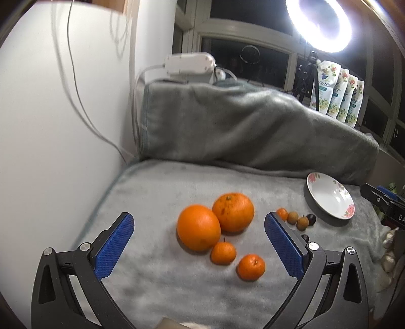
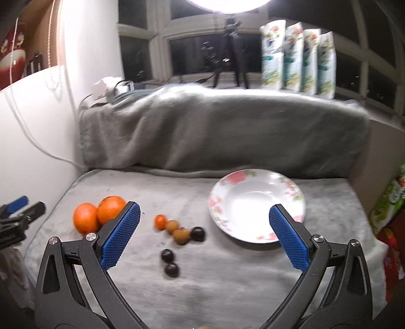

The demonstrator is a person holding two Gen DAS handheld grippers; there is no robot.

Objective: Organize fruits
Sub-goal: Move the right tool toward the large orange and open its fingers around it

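Observation:
Two large oranges (image 1: 198, 226) (image 1: 233, 211) lie together on the grey blanket, with two small mandarins (image 1: 223, 252) (image 1: 251, 267) in front of them. My left gripper (image 1: 198, 222) is open and empty above them. A tiny orange fruit (image 2: 160, 221), two brown longans (image 2: 181, 235) and three dark round fruits (image 2: 197, 233) lie left of a floral white plate (image 2: 257, 205). My right gripper (image 2: 205, 215) is open and empty, hovering between these small fruits and the plate. The plate is empty.
A folded grey blanket (image 1: 253, 126) forms a raised ridge behind the work area. A white wall with a cable (image 1: 76, 88) stands at the left. Refill pouches (image 2: 298, 58), a tripod and a ring light (image 1: 319, 22) stand by the window behind.

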